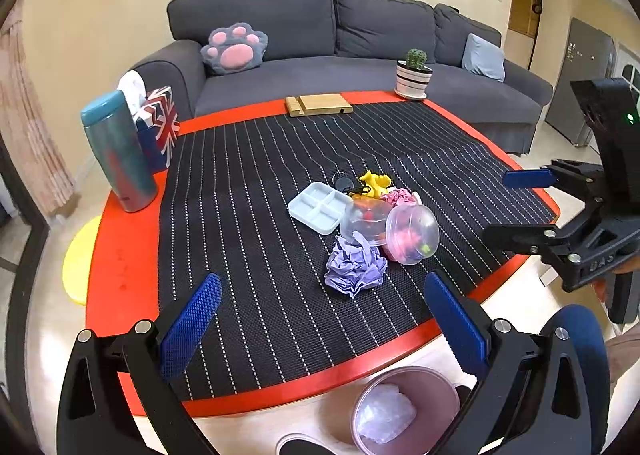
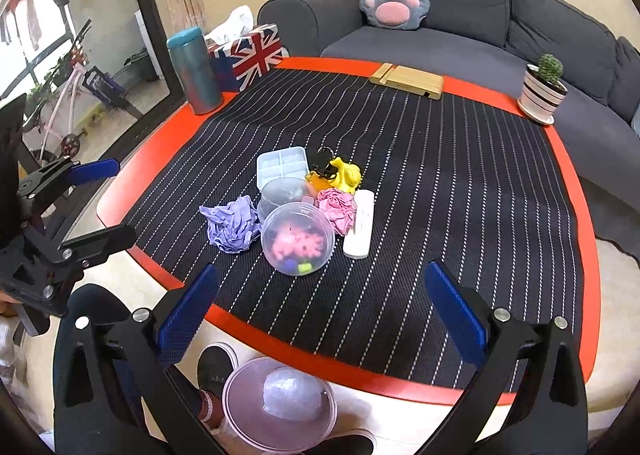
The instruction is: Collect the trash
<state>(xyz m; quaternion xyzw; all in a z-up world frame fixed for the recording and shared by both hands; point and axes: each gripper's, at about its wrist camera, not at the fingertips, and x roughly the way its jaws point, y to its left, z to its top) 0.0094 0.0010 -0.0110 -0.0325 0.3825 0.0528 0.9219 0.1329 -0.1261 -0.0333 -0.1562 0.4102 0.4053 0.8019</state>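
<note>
Both grippers, left (image 1: 320,329) and right (image 2: 320,319), hung spread wide and empty. The purple paper wad (image 1: 355,265) sat touching the clear tub (image 1: 412,235), so a sloppy grab would probably knock that over instead of reaching the bin (image 2: 280,407).

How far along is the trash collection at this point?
Barely begun. The pink bin on the floor holds only what looks like a liner. Left gripper and right gripper are open and empty. Purple paper wad and pink paper wad remain on the table.
</note>
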